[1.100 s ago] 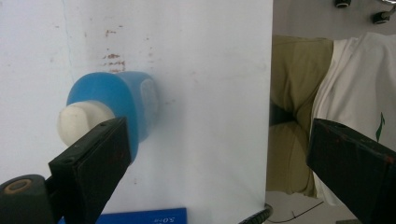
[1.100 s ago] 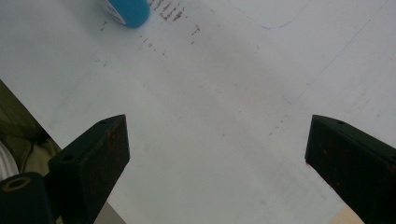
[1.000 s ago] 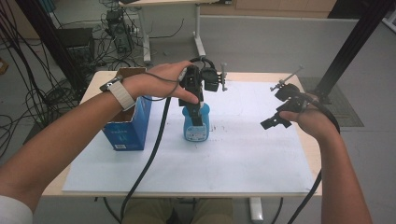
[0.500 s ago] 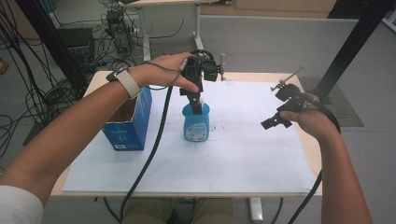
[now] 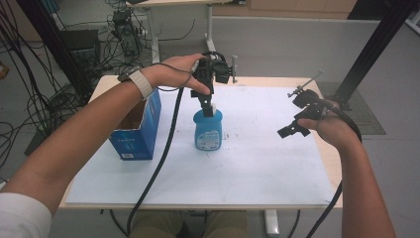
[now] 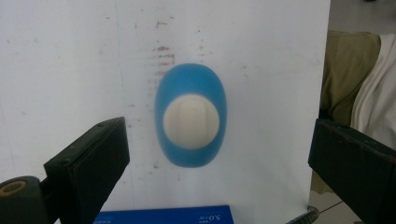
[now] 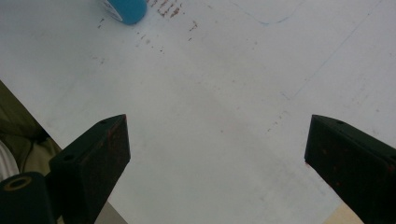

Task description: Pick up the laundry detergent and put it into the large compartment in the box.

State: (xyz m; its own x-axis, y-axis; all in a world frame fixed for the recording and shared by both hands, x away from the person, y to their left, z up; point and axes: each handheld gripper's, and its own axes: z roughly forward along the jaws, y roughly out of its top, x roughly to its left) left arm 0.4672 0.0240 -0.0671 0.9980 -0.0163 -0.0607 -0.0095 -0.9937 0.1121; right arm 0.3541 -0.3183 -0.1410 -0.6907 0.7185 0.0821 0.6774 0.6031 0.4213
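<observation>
A blue bottle (image 5: pixel 208 133) with a white cap (image 6: pixel 190 121) stands upright on the white sheet (image 5: pixel 257 163) near the table's middle. My left gripper (image 5: pixel 207 105) hangs straight above it, pointing down. In the left gripper view my left gripper (image 6: pixel 219 135) is open, its jaws wide apart on either side of the cap and not touching it. My right gripper (image 5: pixel 294 114) is held in the air over the right side of the sheet. It is open, with nothing between the fingers of the right gripper (image 7: pixel 217 140). A corner of the bottle (image 7: pixel 122 9) shows far off.
An open blue cardboard box (image 5: pixel 136 126) stands just left of the bottle; its edge (image 6: pixel 163 217) shows below the left jaws. A black cable (image 5: pixel 158 163) trails from the left gripper across the sheet. The person's trousers (image 6: pixel 348 70) are at the table's near edge.
My left gripper has risen from around the bottle's top to a little above it. The bottle stays where it was, and the right gripper has hardly moved.
</observation>
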